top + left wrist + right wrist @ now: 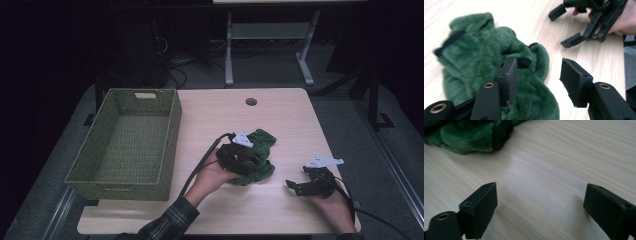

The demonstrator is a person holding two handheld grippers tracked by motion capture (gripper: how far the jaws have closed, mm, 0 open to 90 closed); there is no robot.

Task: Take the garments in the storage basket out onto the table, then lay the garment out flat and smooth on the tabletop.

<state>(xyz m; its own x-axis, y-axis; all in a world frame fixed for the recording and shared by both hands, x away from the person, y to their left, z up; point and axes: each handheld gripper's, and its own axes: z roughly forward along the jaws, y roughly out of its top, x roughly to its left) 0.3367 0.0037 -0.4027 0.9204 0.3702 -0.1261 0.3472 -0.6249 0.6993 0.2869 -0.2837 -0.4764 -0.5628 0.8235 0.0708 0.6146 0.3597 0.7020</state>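
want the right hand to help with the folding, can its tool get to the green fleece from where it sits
Probably yes. The right tool stands open beside the green fleece, with just bare table between them. The left tool is open over the fleece, so the two could crowd each other.

- Left tongs (537, 75): black two-jaw, grey three-cornered plate on top, gripped by the left hand (212, 175); plaid-sleeved forearm enters from the bottom edge. Jaws apart.
- Right tongs (540, 207): same build, held in the right hand (334, 206), low over the surface. Jaws wide, nothing between.
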